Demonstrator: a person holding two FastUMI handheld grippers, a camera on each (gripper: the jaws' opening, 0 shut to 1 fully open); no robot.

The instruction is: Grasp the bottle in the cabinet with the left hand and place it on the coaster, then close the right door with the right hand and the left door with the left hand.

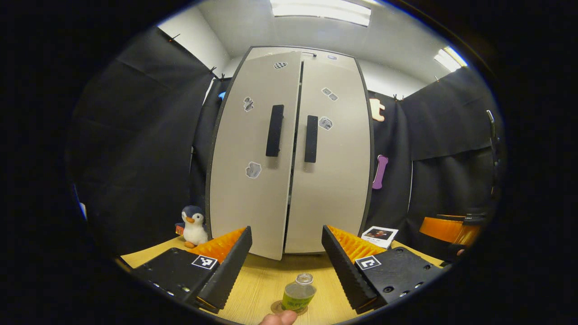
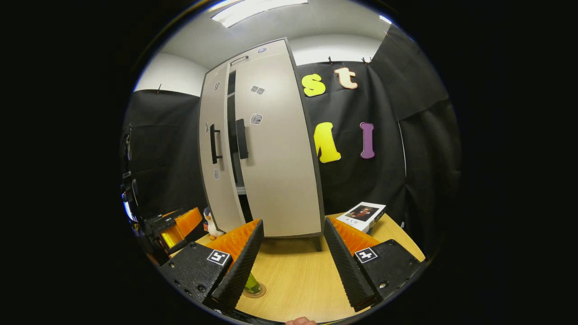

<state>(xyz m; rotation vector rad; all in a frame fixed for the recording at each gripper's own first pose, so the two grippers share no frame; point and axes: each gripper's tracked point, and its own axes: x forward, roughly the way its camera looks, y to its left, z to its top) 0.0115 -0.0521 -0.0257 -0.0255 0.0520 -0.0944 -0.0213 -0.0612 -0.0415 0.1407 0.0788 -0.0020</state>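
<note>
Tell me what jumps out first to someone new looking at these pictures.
The tall beige two-door cabinet with black handles stands at the back of the wooden table, its left door slightly ajar. In front, a small green-labelled glass bottle stands on a round coaster. A plush penguin sits left of the cabinet.

You see a pale wood-grain table (image 1: 257, 284), matt grey cabinet doors (image 1: 253, 158) with matt black handles (image 1: 274, 131), a clear glossy bottle (image 1: 299, 293), and a plush penguin (image 1: 194, 225).
</note>
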